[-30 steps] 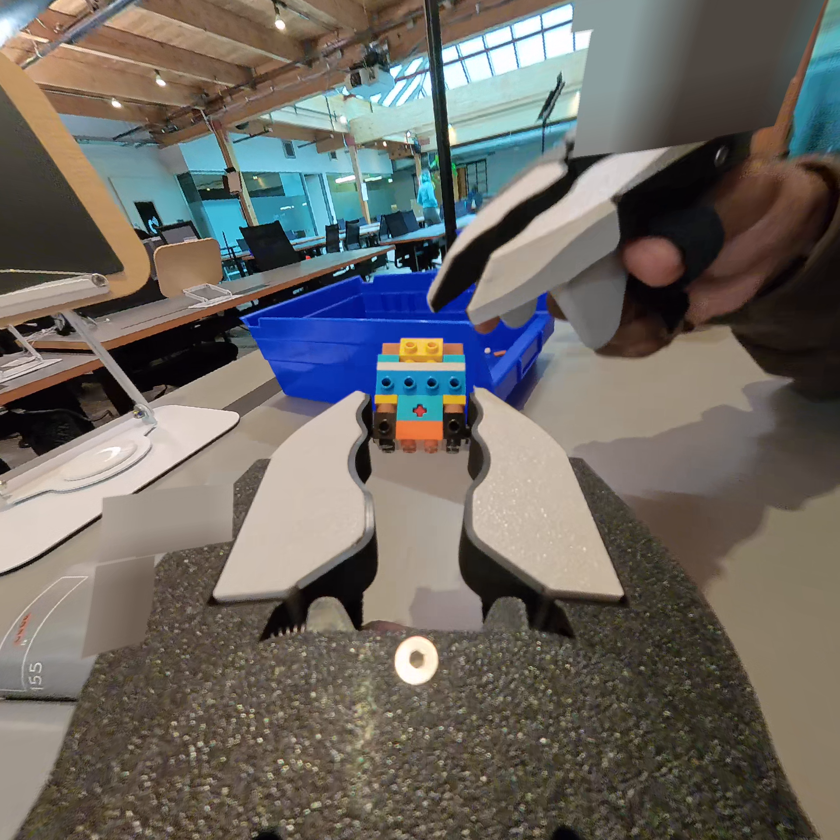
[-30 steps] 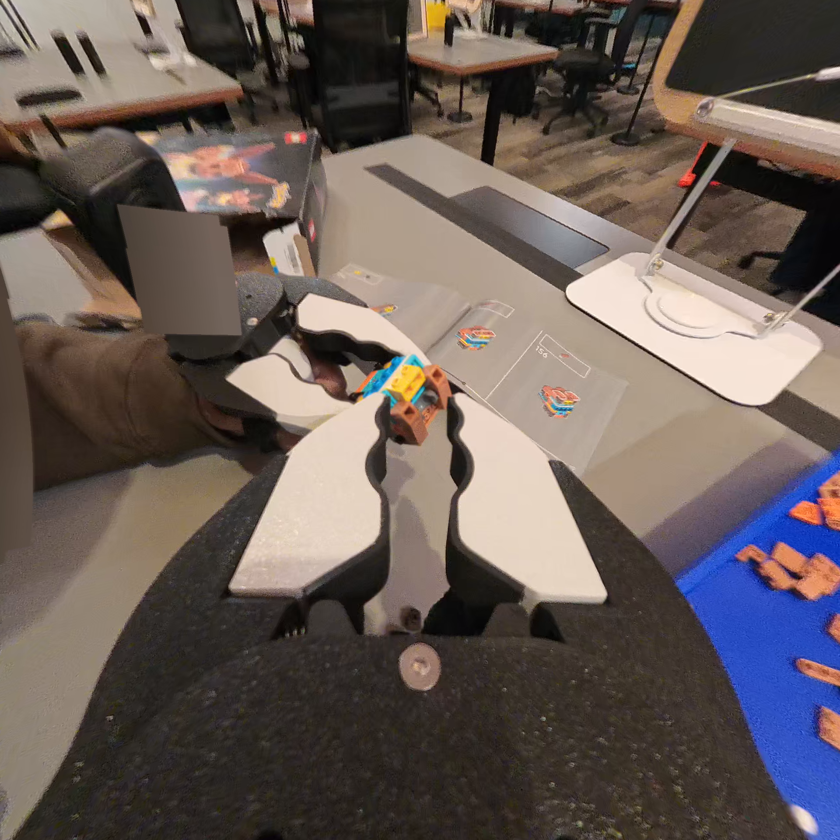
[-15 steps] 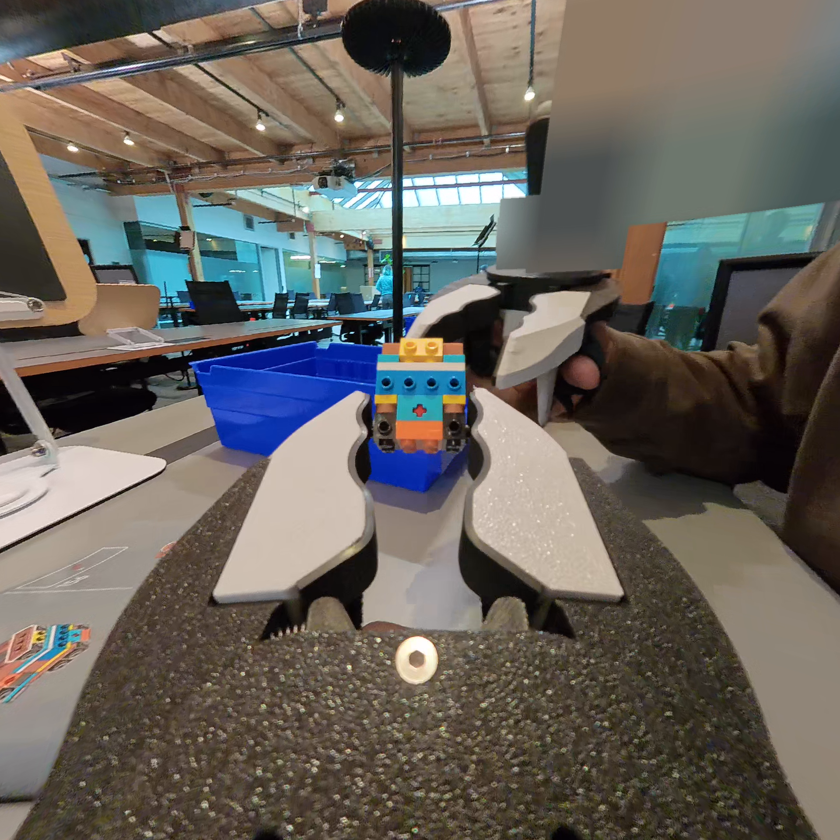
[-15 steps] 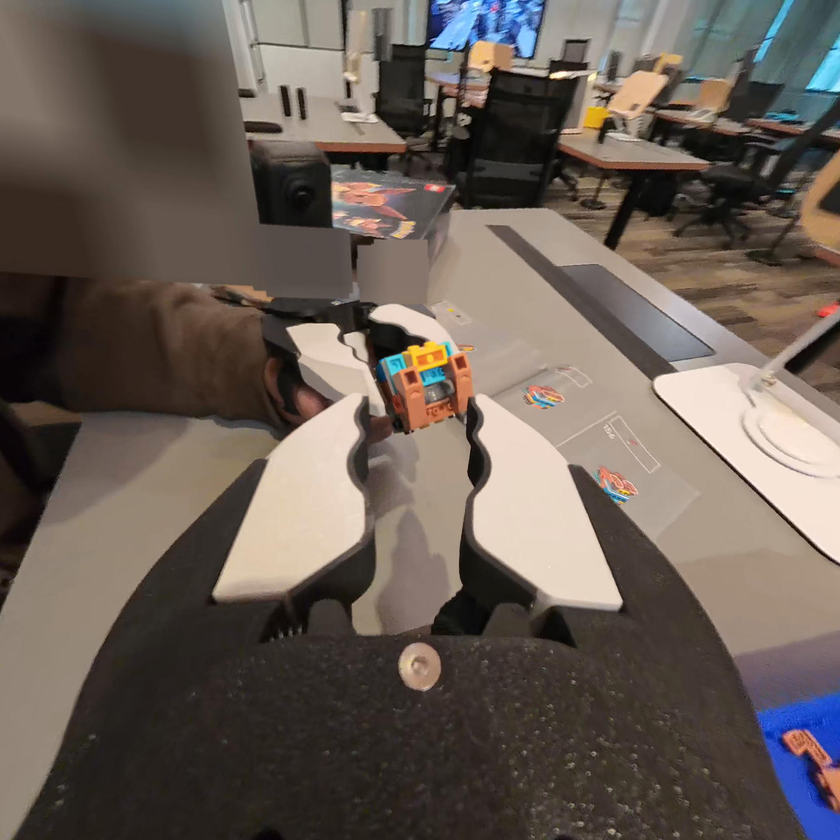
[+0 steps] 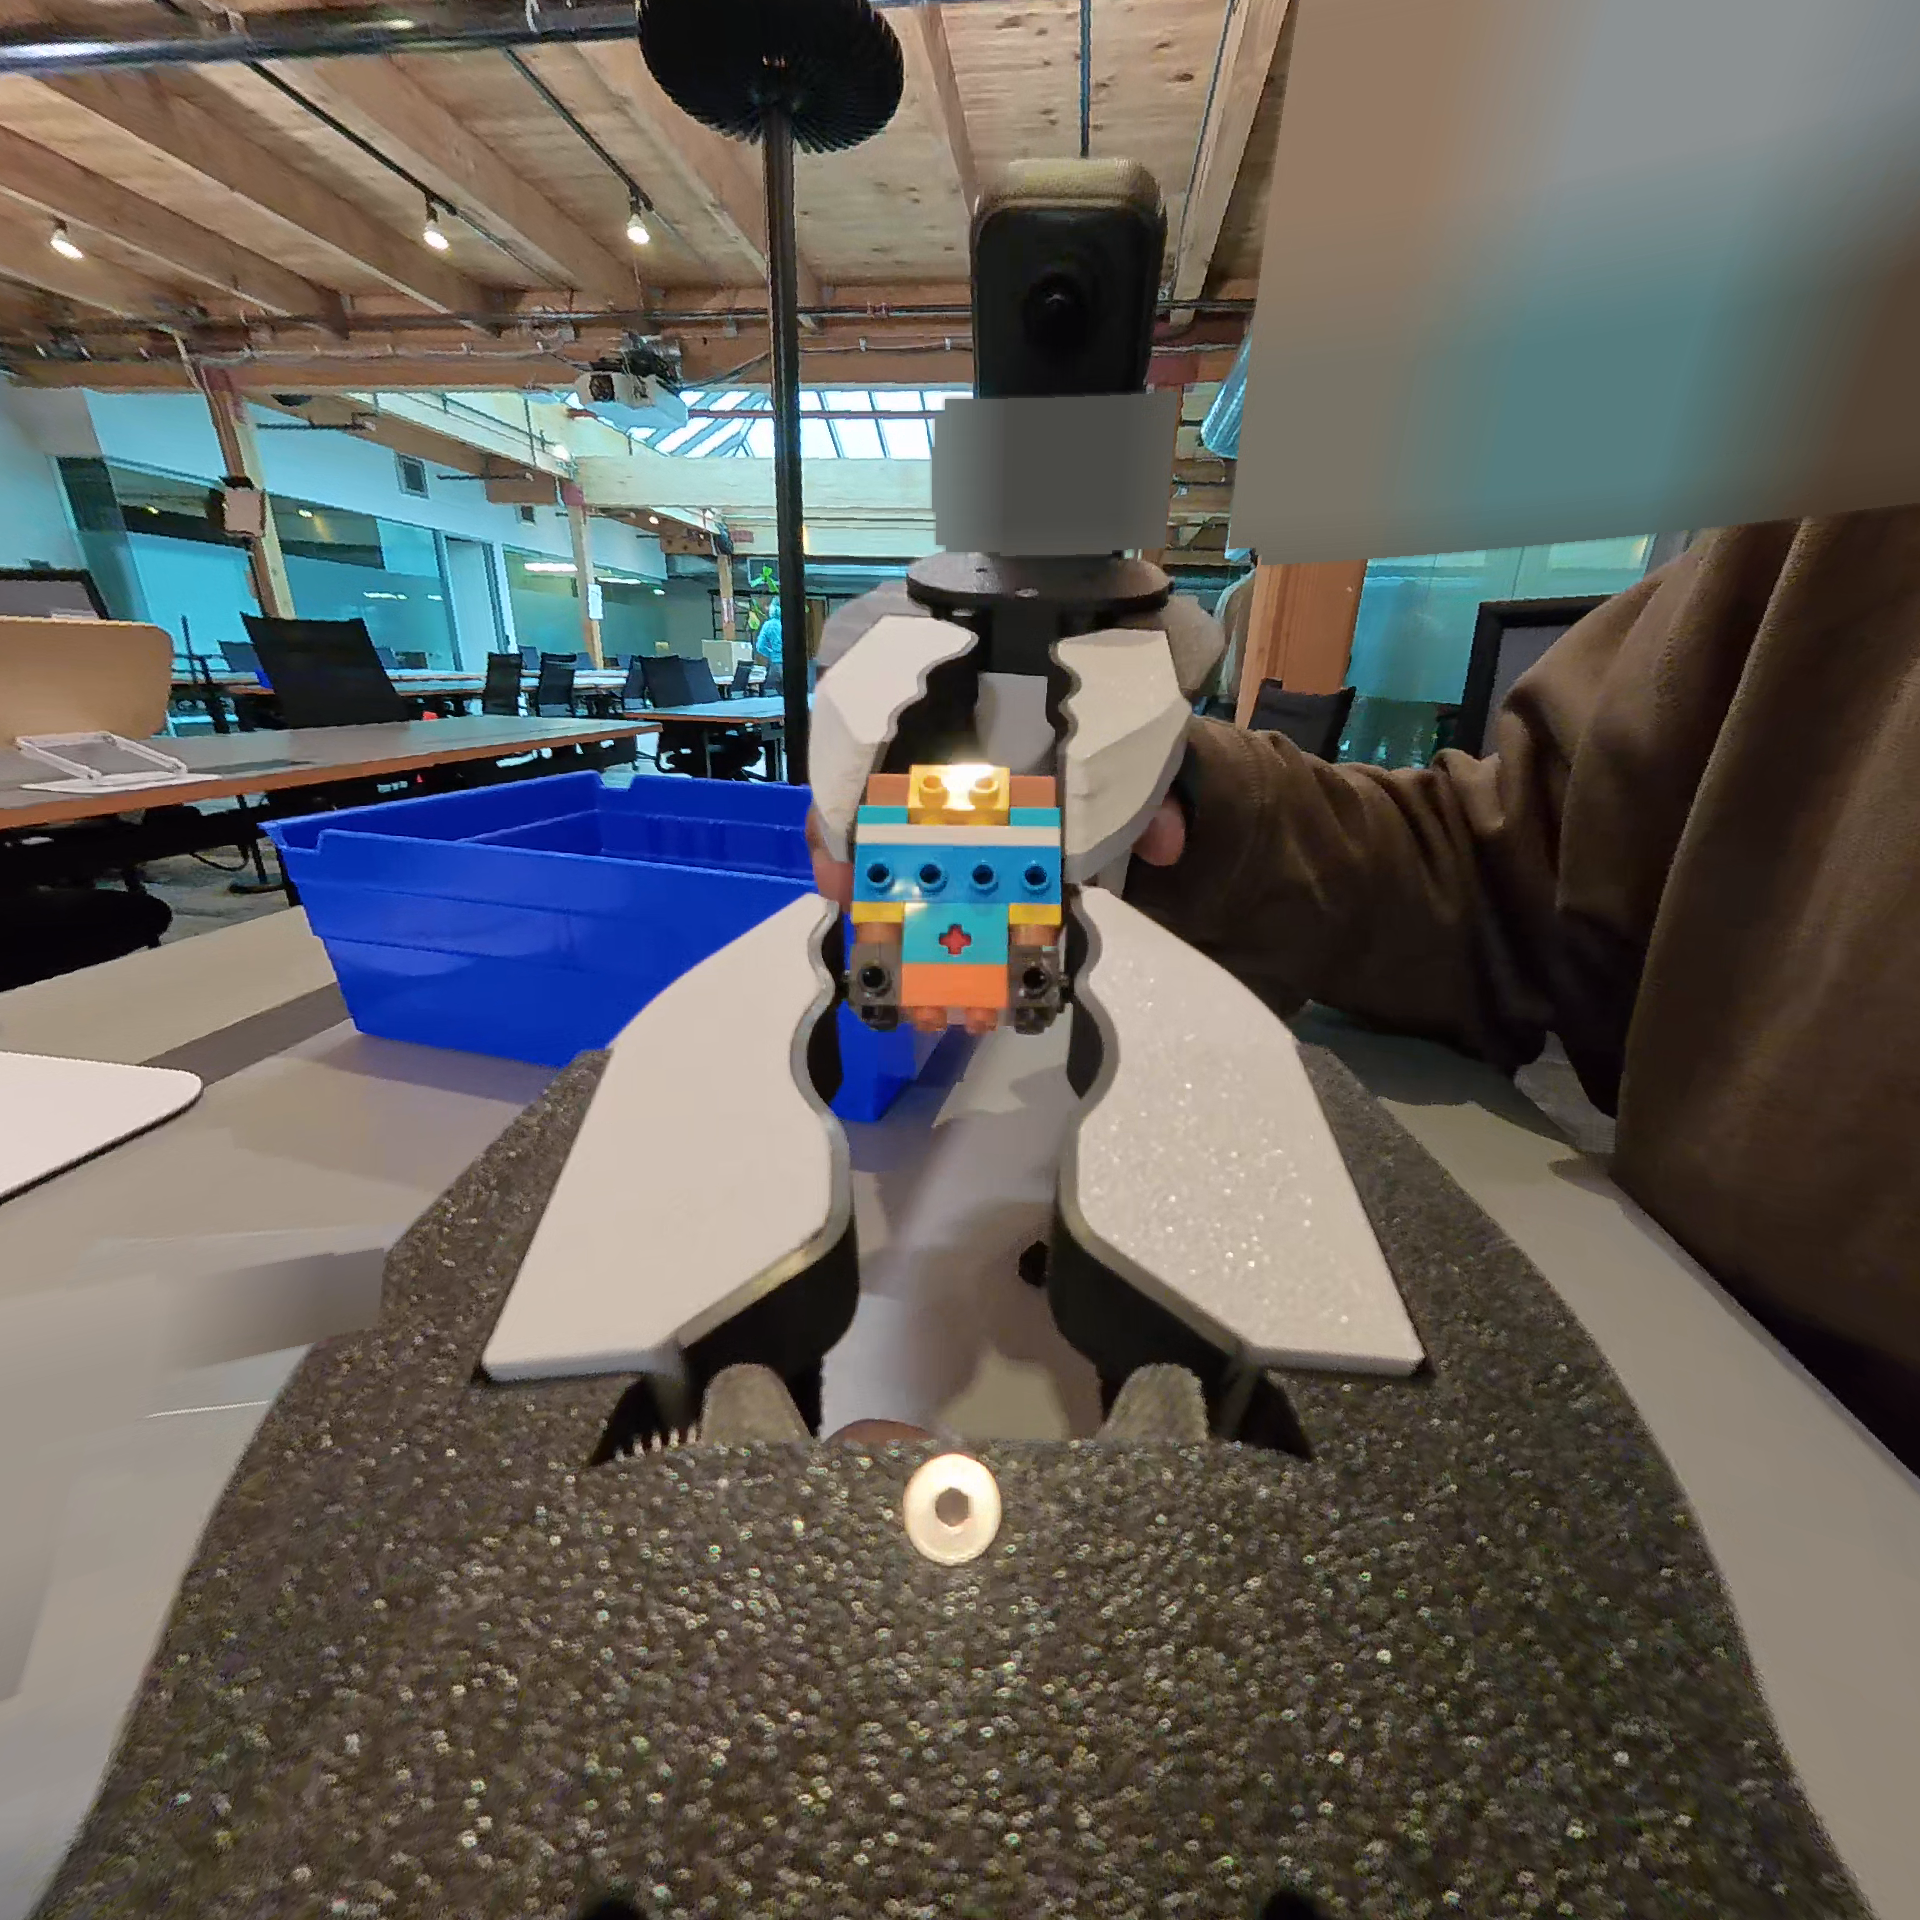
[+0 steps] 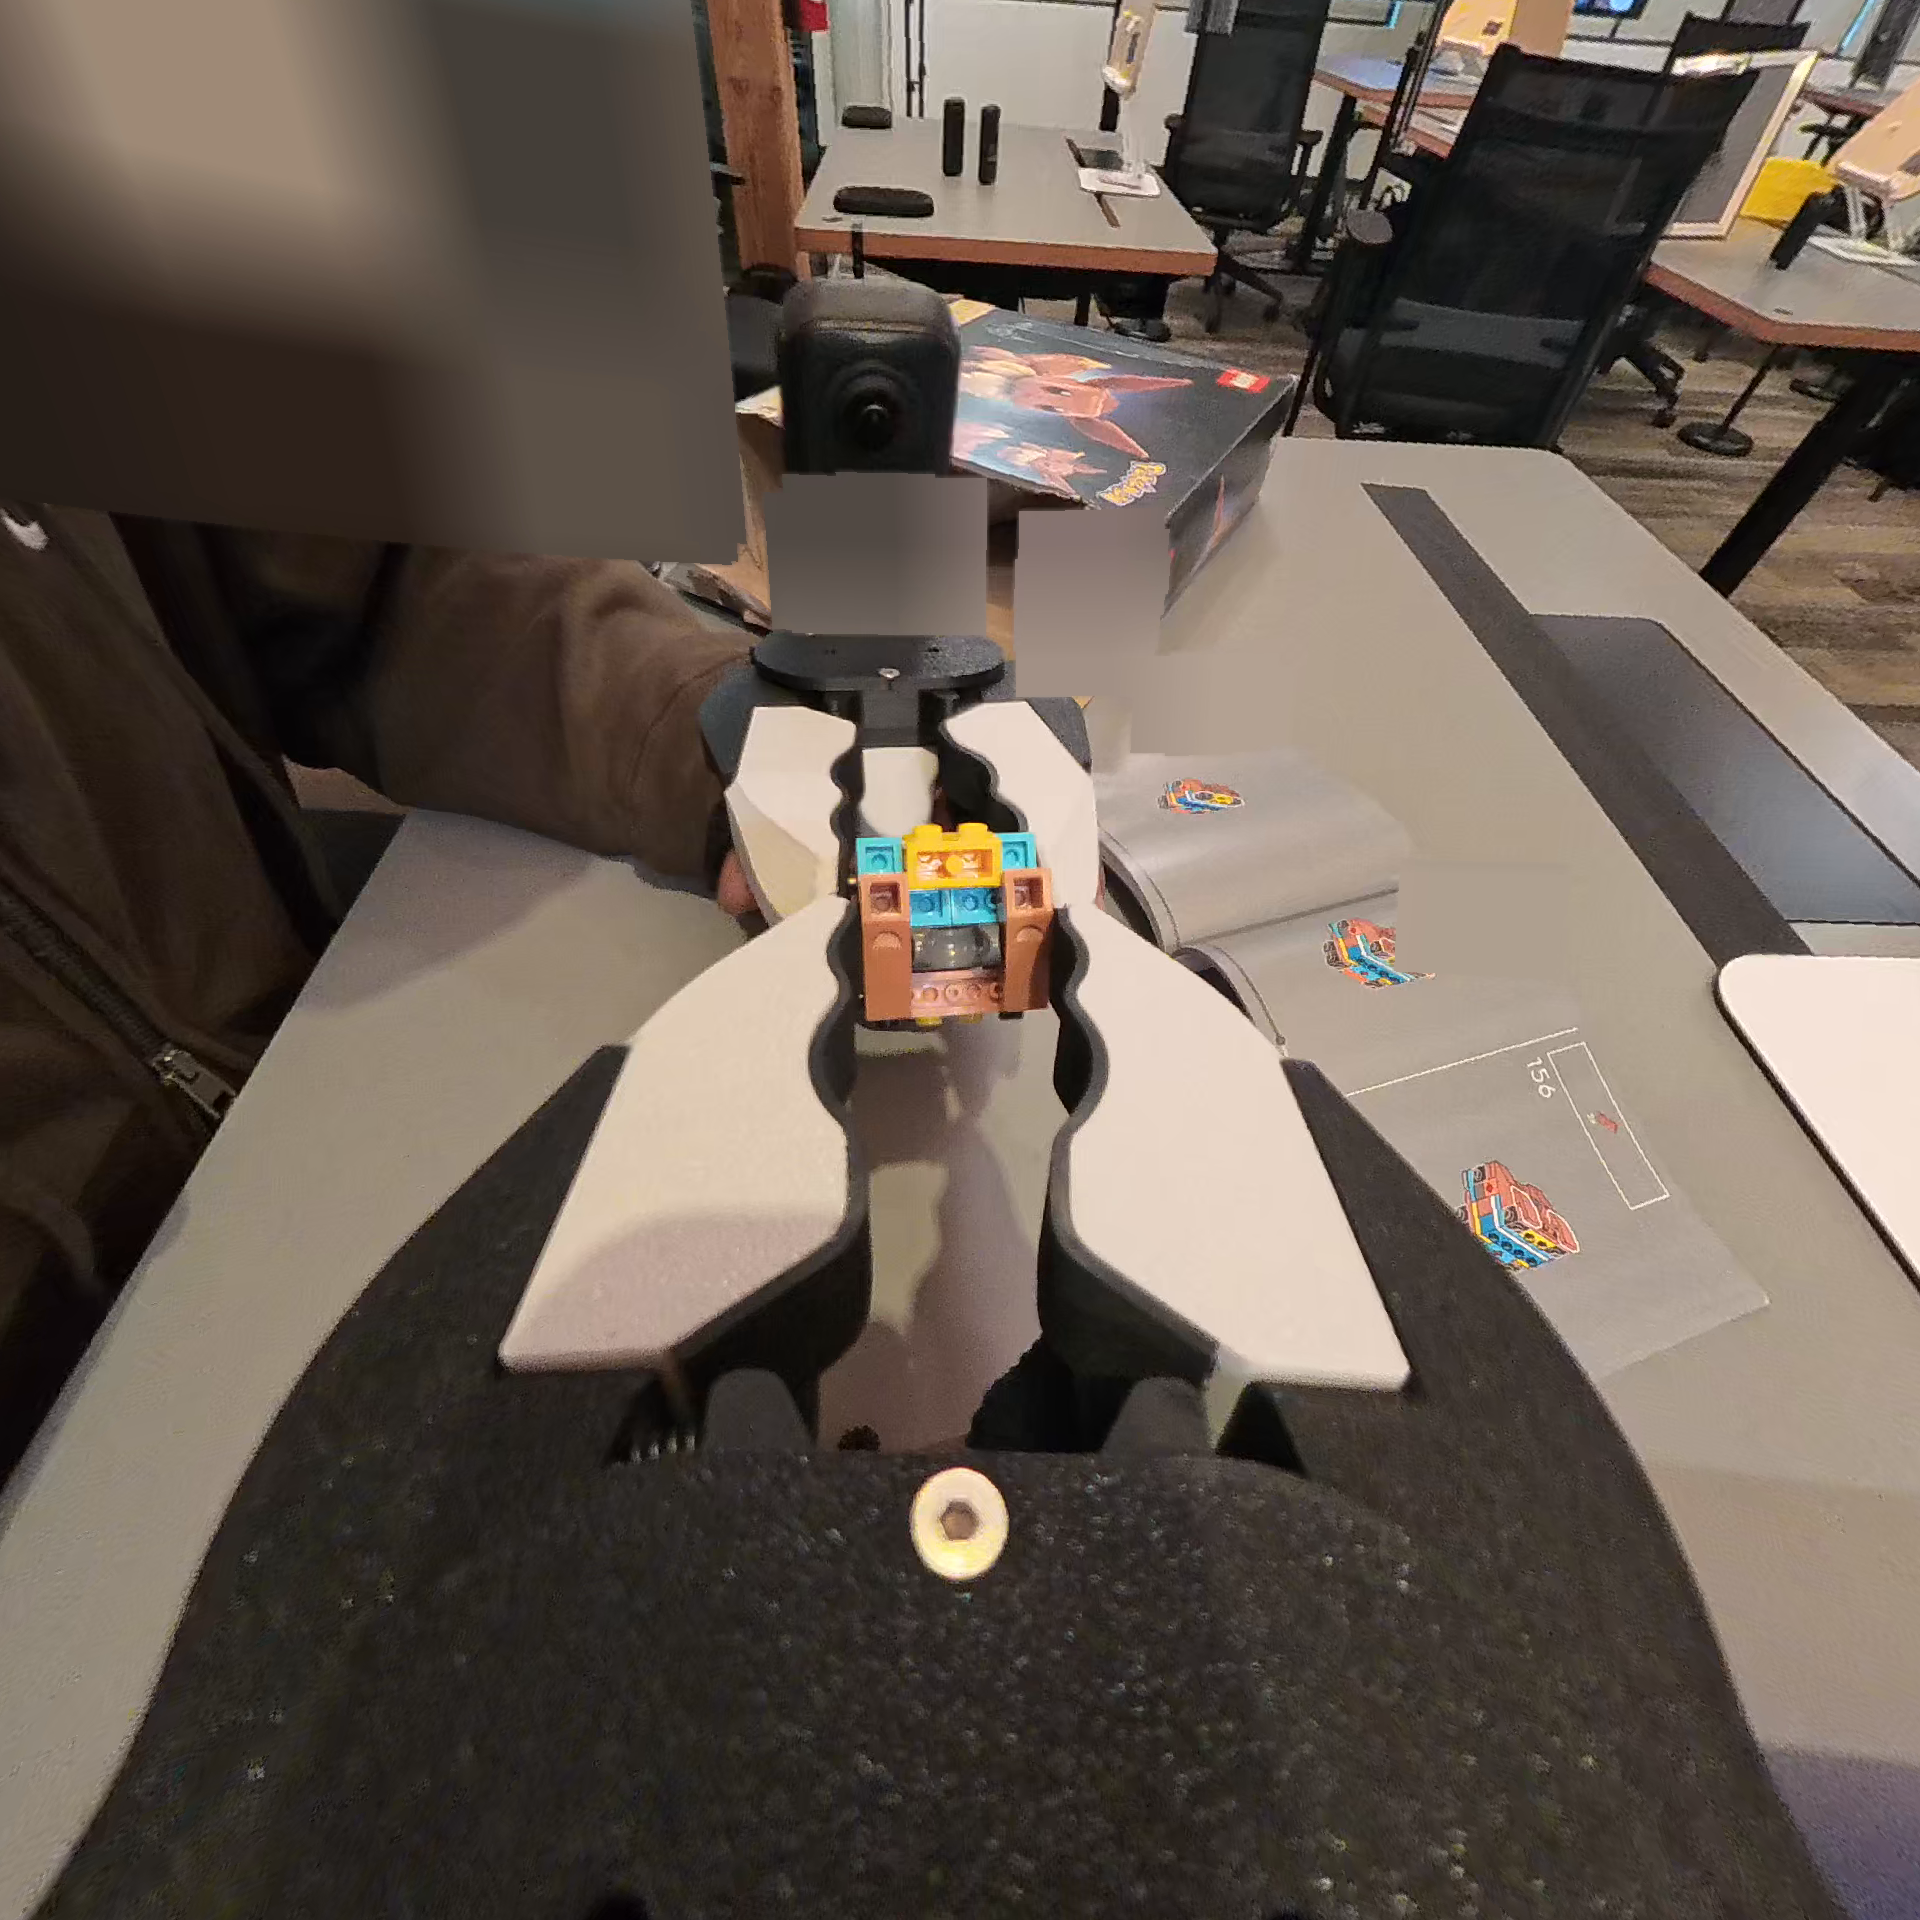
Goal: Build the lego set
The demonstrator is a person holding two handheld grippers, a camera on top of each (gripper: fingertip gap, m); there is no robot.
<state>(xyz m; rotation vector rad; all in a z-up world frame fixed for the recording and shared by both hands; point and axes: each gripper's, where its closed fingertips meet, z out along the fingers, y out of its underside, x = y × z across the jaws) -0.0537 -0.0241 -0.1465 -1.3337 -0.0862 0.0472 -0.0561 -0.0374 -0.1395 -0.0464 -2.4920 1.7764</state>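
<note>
Left wrist view first. What up front?

Small lego model [image 5: 956, 883], blue, teal, orange and yellow, held up above the tabletop [image 5: 208, 1195]. Pinched at the bottom sides by the left gripper [image 5: 956, 935], jaws narrow and tight on it.

And behind the model?

Right gripper [image 5: 966, 821], pointing straight back, with a brown sleeve [image 5: 1455, 883] behind it. Fingertips partly hidden by the model.

Anything else on the tabletop there?

Blue bin [image 5: 540, 914], toward the far left edge. Can't see inside it from so low.

Now the right wrist view?

Same lego model [image 6: 951, 935], seen from its brown side, upright and up in the air. Sitting right between the tips of the right gripper [image 6: 951, 961]. Jaws narrow, one tip at each brown side. Touching or just beside, can't tell. Pressing or not, can't tell either.

Left gripper there too?

Yes, left gripper [image 6: 940, 883] facing in from the far side, tips closed on the teal and yellow end.

Around them?

Open instruction booklet [image 6: 1455, 1039] lying flat, right of the grippers. Lego box [image 6: 1122, 416] at the far edge. White flat stand base [image 6: 1829, 1060] poking in at the right edge.
</note>
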